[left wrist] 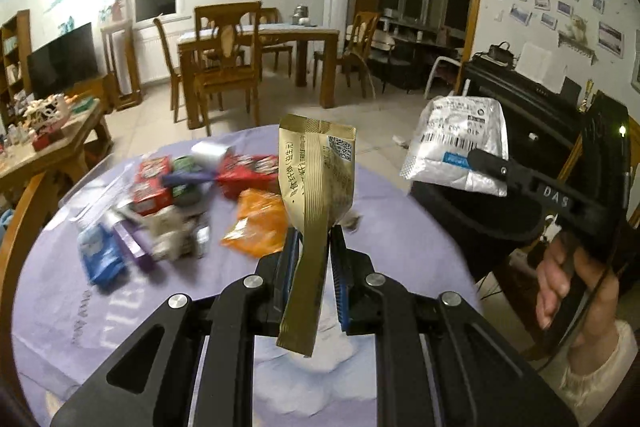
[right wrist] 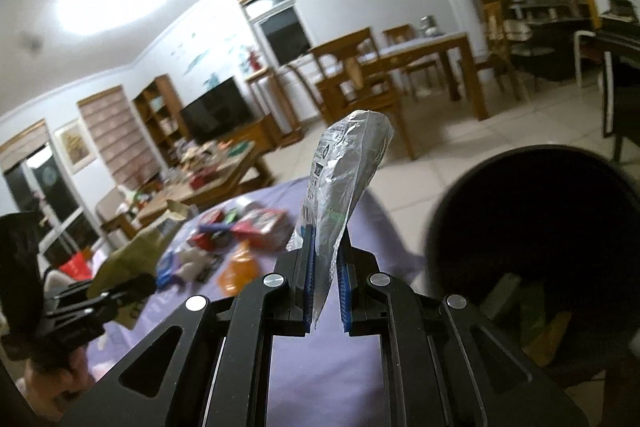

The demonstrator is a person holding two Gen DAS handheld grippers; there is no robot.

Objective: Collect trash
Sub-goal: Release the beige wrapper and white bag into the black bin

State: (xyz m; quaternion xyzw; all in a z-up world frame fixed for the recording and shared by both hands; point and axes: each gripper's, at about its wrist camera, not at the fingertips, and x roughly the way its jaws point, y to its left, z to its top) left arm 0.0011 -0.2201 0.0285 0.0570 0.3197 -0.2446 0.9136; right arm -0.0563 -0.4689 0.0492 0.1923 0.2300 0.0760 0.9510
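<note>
More wrappers (left wrist: pixel 168 203) wait at the left on the purple table (left wrist: pixel 400 227). The left gripper (left wrist: pixel 314 255) is clamped on a gold packet (left wrist: pixel 316 179). The right gripper (right wrist: pixel 325 279) pinches a silver packet (right wrist: pixel 344 179) beside the black bin (right wrist: pixel 532 227); best carry each fully over the rim before letting go.

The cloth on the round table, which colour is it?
The round table's cloth is pale purple with faint whitish print; the left wrist view shows it best.

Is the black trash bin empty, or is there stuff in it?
Not empty. The right wrist view looks into the black trash bin, and a few wrappers lie at the bottom.
</note>
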